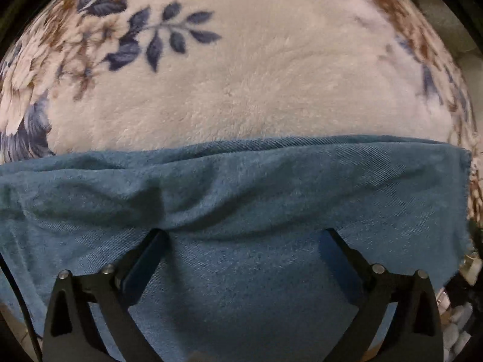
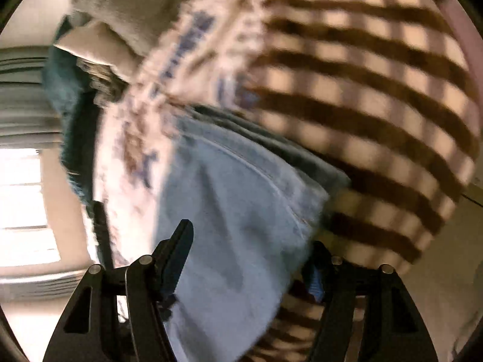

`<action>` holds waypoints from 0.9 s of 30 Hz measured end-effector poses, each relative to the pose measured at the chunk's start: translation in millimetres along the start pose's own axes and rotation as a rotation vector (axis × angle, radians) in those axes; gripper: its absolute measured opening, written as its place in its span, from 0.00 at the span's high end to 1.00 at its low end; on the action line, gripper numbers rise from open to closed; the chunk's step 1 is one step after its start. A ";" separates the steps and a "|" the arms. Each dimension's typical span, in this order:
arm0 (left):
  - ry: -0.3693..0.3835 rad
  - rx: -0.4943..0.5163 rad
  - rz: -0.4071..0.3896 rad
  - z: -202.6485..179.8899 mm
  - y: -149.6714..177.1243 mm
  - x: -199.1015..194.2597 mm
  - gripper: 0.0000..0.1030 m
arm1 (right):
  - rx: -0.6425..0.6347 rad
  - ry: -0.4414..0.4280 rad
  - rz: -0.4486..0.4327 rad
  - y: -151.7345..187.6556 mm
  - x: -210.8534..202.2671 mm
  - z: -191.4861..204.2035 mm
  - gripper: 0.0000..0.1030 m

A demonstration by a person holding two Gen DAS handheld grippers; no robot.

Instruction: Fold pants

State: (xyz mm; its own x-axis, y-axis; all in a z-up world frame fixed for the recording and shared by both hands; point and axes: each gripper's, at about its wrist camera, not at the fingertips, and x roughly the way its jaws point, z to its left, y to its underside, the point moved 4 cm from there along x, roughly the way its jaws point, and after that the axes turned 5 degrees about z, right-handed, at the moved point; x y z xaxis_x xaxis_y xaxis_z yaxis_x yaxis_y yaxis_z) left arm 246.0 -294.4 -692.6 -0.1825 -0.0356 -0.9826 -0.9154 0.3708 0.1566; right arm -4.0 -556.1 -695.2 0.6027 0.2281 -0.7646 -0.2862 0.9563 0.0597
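On the floral blanket (image 1: 241,84), we hold the left tongs (image 1: 241,235) wide and empty straight over the pants (image 1: 271,187), whose folded edge runs crosswise ahead, the right tongs (image 2: 250,247) apart above blurred denim.

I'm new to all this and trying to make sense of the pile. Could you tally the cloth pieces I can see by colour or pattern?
Blue denim pants: 1
Pale floral fleece blanket: 1
Brown-and-cream checked cloth: 1
Grey cloth: 1
Total: 4 cloth pieces. The right wrist view is blurred, so the grey piece is only roughly made out.
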 end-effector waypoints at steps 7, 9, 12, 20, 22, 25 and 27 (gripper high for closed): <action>-0.068 -0.034 0.038 -16.5 -9.8 7.9 0.00 | 0.058 -0.040 0.015 -22.7 28.0 -9.0 0.45; -0.060 -0.041 0.056 -19.6 -16.3 7.6 0.00 | 0.094 -0.100 -0.008 -27.4 26.9 -9.1 0.62; -0.046 -0.044 0.054 -12.5 -27.3 1.3 0.00 | 0.130 -0.151 -0.002 -29.6 36.1 -14.7 0.62; -0.034 -0.051 0.024 -1.5 -22.1 -20.3 0.00 | 0.050 -0.102 -0.046 -27.1 26.7 7.0 0.90; -0.023 -0.063 0.012 4.6 -20.8 -31.0 0.00 | -0.007 -0.096 -0.053 -21.8 14.3 29.5 0.91; -0.024 -0.091 -0.002 20.0 -18.0 -48.9 0.00 | -0.073 -0.107 -0.051 -11.5 1.7 65.9 0.91; -0.018 -0.113 -0.009 32.4 -17.4 -62.1 0.00 | -0.106 -0.121 -0.038 -0.6 -4.7 86.6 0.91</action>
State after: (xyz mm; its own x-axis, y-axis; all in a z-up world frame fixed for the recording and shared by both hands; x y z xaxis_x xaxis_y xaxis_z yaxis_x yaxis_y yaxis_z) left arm 285.0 -268.6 -637.6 -0.1684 -0.0215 -0.9855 -0.9517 0.2639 0.1569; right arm 57.8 -541.9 -636.1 0.6983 0.2182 -0.6818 -0.3345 0.9415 -0.0413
